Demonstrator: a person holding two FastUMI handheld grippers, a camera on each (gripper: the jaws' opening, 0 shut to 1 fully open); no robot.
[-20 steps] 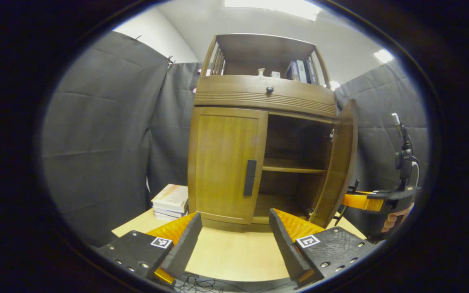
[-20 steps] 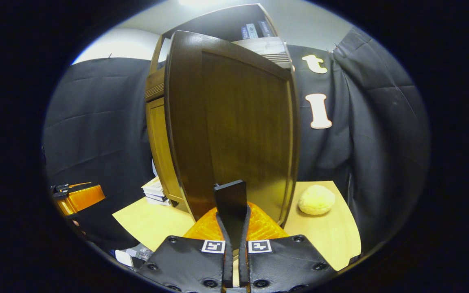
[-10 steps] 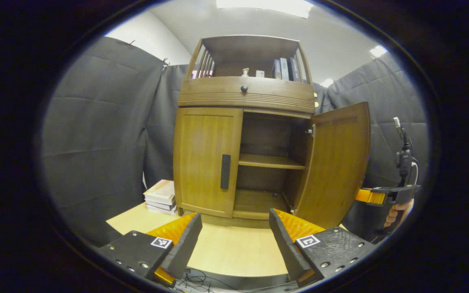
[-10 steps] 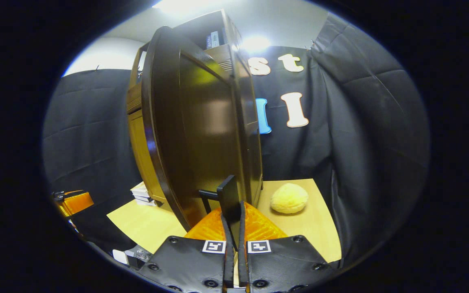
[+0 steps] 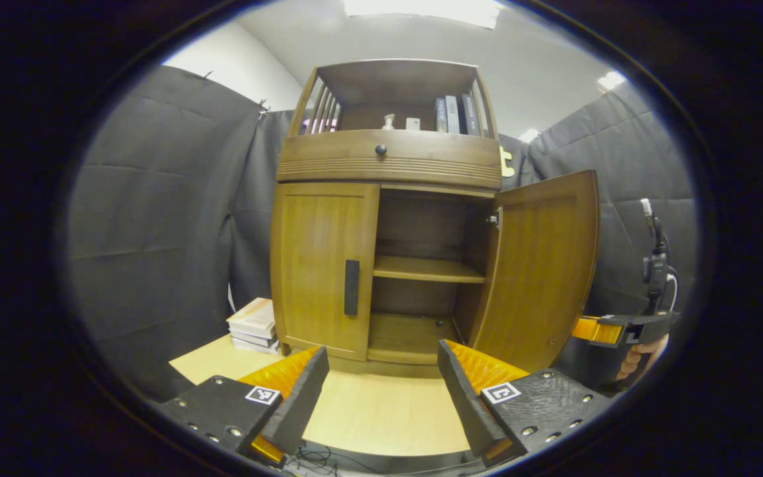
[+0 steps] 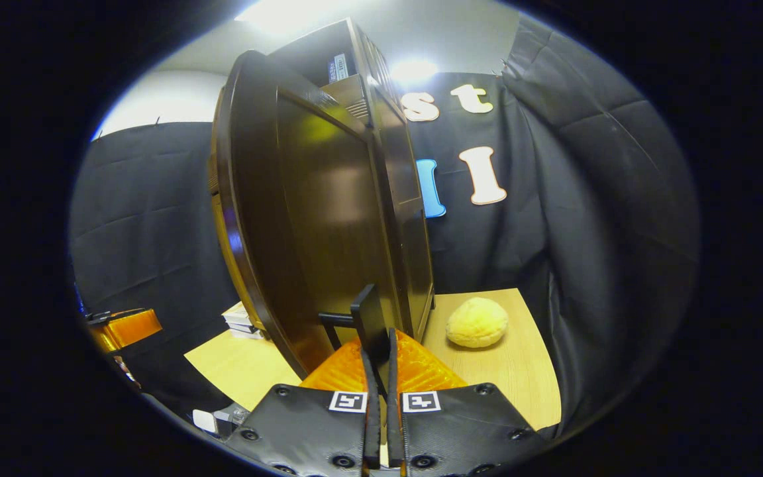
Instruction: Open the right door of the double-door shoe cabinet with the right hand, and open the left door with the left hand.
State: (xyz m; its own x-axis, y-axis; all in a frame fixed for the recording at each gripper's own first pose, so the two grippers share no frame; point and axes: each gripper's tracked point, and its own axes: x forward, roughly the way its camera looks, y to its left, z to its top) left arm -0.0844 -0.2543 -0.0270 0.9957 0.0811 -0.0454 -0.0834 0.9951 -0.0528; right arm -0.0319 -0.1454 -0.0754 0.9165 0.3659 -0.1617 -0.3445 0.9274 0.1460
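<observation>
The wooden shoe cabinet [image 5: 388, 165] stands on a light table. Its right door [image 5: 540, 265] is swung wide open, showing two inner shelves. The left door [image 5: 318, 265] is closed, with a dark vertical handle [image 5: 352, 287] near its inner edge. My left gripper [image 5: 381, 391] is open, held back from the cabinet with nothing between its fingers. In the right gripper view, my right gripper [image 6: 379, 344] is shut on the right door's dark handle [image 6: 367, 318], with the door's outer face [image 6: 315, 218] close ahead. The right gripper body [image 5: 620, 328] and a hand appear past the open door.
A stack of books [image 5: 254, 324] lies left of the cabinet. A yellow round plush thing [image 6: 477, 322] sits on the table [image 6: 507, 364] right of the cabinet. More books [image 5: 454, 114] and small items fill the top shelf. Black cloth walls surround the table.
The right door has swung further open, pulled by my right gripper on its handle. My left gripper has shifted a little, so the cabinet sits more to the left in its view.
</observation>
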